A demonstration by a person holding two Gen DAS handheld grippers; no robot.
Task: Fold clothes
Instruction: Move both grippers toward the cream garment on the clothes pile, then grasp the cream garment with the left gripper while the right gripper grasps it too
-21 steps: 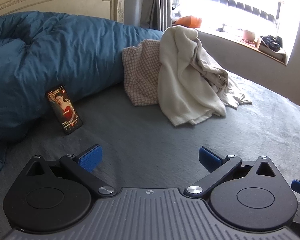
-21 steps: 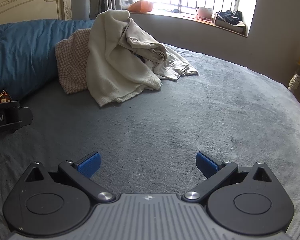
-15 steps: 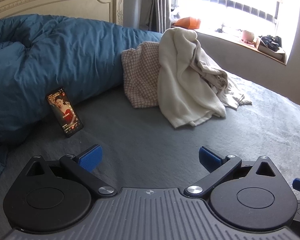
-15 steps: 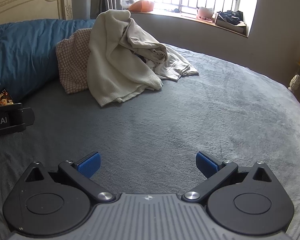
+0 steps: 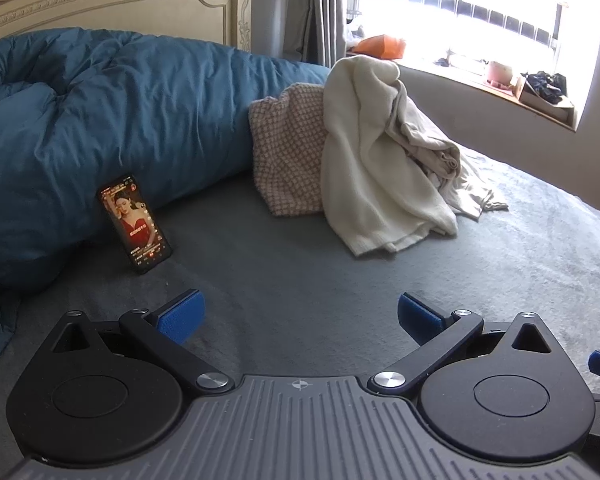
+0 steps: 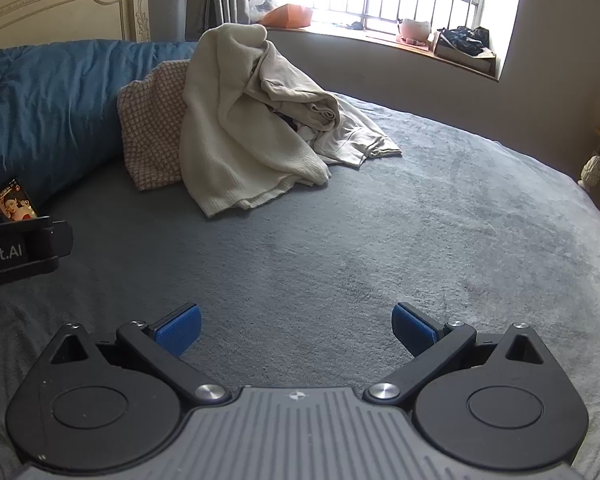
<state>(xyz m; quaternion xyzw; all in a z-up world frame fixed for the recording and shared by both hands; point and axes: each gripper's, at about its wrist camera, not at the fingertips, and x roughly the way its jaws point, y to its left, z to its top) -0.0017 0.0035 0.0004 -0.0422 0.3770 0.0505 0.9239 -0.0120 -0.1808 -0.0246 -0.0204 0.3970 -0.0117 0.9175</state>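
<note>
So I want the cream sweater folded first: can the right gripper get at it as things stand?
Probably yes: the right gripper is open, and only bare grey blanket lies before the cream sweater.

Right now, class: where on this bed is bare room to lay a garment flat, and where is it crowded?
Free: the grey sheet between the clothes pile and both open claws. Crowded: by the blue duvet, where the phone leans.

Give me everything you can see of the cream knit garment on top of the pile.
The cream knit garment is a thick, soft-looking knit, unfolded and draped in a peak over the clothes pile, its ribbed hem spilling onto the grey bed cover. It overlaps a pink checked garment on one side and a beige garment on the other. Neither gripper touches it.
</note>
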